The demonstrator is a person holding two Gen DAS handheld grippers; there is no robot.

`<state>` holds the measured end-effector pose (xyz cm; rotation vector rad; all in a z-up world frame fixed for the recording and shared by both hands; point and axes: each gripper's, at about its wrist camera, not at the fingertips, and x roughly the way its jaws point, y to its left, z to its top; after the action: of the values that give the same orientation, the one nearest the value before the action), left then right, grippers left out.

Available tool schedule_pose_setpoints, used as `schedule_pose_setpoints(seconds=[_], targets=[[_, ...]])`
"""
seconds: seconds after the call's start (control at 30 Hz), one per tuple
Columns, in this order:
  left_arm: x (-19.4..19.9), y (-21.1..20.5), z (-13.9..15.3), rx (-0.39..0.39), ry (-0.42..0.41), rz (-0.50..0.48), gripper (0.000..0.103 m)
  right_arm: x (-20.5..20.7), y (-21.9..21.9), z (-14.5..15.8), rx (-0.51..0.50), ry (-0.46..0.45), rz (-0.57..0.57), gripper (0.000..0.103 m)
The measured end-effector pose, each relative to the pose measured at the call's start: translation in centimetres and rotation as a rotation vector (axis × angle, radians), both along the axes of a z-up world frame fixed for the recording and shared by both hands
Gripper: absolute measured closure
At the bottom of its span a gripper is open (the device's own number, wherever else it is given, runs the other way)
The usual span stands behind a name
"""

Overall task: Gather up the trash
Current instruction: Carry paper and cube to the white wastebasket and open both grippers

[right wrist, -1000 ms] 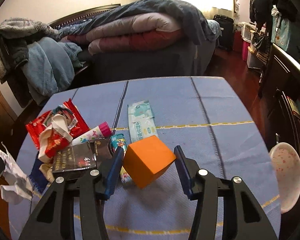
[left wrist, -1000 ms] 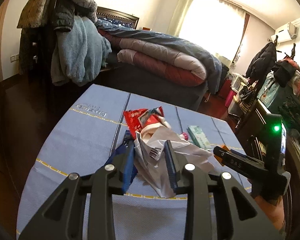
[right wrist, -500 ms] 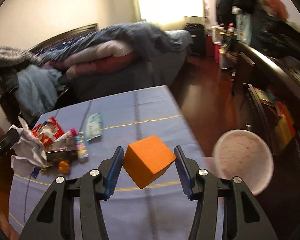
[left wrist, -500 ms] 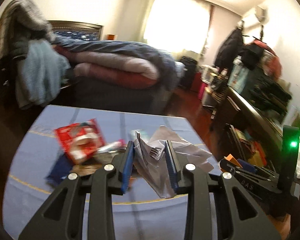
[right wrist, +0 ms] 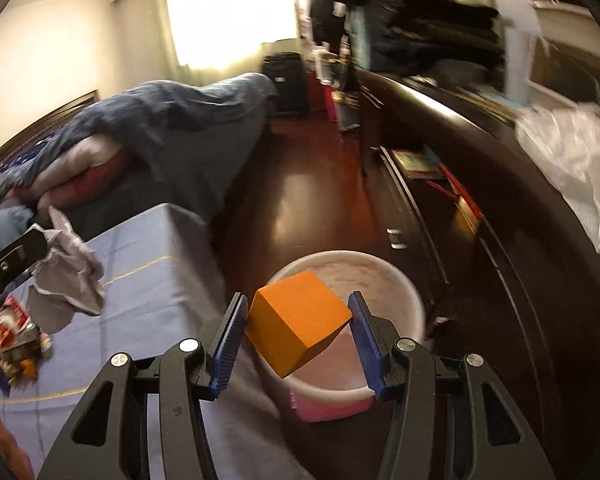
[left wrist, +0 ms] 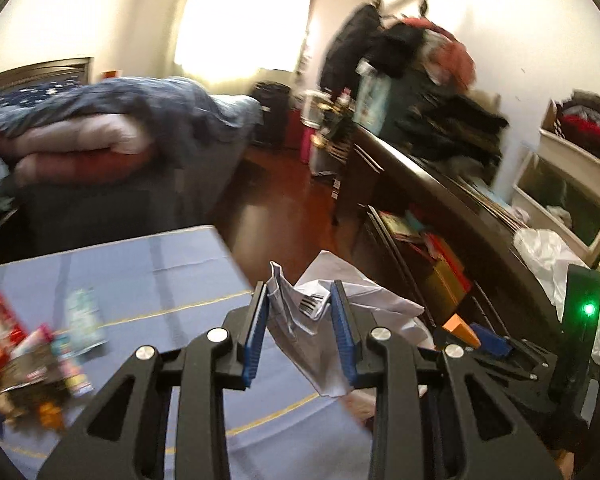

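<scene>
Above the white bin (right wrist: pixel 380 276), which stood on the dark floor just right of the table (right wrist: pixel 147 264), we saw the right gripper (right wrist: pixel 297 334) clamped on an orange cube (right wrist: pixel 295 328), the cube tilted on one corner between the blue pads (right wrist: pixel 229 340). In the left wrist view the left gripper (left wrist: pixel 300 336) was closed on a crumpled white paper (left wrist: pixel 308 320) with a barcode on it, held past the table's right edge, and the paper hung below the pads (left wrist: pixel 255 334). In the right wrist view that same paper appeared at the left, over the blue tablecloth.

On the near left part of the table we saw a heap of wrappers (left wrist: pixel 23 356), red and dark ones among them, blurred, with a pale green packet (left wrist: pixel 83 316) just to its right. Far behind the table stood a bed (left wrist: pixel 111 132) piled with quilts. To the right ran a dark cabinet (right wrist: pixel 500 200) with a white plastic bag (right wrist: pixel 580 168) on top.
</scene>
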<state>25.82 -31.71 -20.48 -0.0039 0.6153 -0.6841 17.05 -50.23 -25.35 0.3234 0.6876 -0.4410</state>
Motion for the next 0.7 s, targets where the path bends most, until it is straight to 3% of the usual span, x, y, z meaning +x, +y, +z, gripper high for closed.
schedule_pose_setpoints(seconds=[0.3,0.47,0.53,0.57,0.7], targets=[[4.3,-11.4,-5.8,0.07,0.131,-0.131,0.066,1.8,-5.1,-5.1,0.015,0.072,-0.056,0.051],[5.8,-13.6,-8.0,0.083,0.175,-0.153,0.06,2.6,-6.7,-7.6,0.02,0.106,-0.073,0.05],[6.4,-14.3,-8.5,0.085,0.184,-0.151,0.053,2.8,-7.3,-8.1,0.023,0.113,-0.079,0.046],[6.6,-14.5,-8.6,0.083,0.186,-0.15,0.047,2.9,-7.4,-8.2,0.027,0.112,-0.081,0.039],[7.0,-14.2,-8.3,0.049,0.186,-0.152,0.031,2.8,-7.8,-8.3,0.023,0.102,-0.092,0.035]])
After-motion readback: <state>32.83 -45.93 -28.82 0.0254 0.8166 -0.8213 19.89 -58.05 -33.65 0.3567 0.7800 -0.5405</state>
